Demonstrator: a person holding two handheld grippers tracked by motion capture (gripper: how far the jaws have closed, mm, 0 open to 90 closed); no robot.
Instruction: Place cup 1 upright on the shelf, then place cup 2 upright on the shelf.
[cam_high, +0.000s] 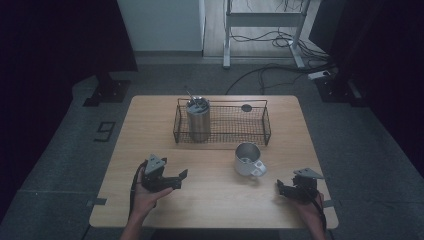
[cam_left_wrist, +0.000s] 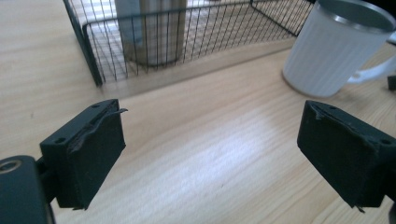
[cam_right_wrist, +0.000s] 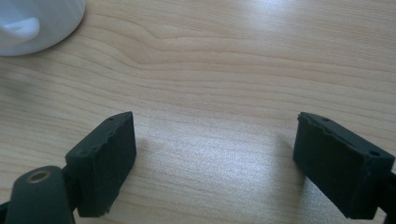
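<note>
The white mug (cam_high: 248, 159) stands on the desk (cam_high: 210, 200), just in front of the wire basket (cam_high: 222, 122). It looks hard, smooth and slippery, so grab its handle or rim. The left hand-held gripper (cam_high: 181, 178) and right hand-held gripper (cam_high: 280, 189) are both spread and hold nothing.

A white ribbed mug (cam_high: 248, 159) stands upright on the light wooden table (cam_high: 210, 200), just in front of a black wire basket (cam_high: 222, 123), towards the basket's right end. In the high view its handle points toward the near right and its metal-grey interior catches the light. The left gripper view shows the mug (cam_left_wrist: 334, 49) with vertical ribbing down its wall, a dark rim and its white handle jutting to the right, base flat on the wood grain. The right gripper view catches the mug's (cam_right_wrist: 37, 23) rounded lower wall and curved handle at the top left corner.
</note>
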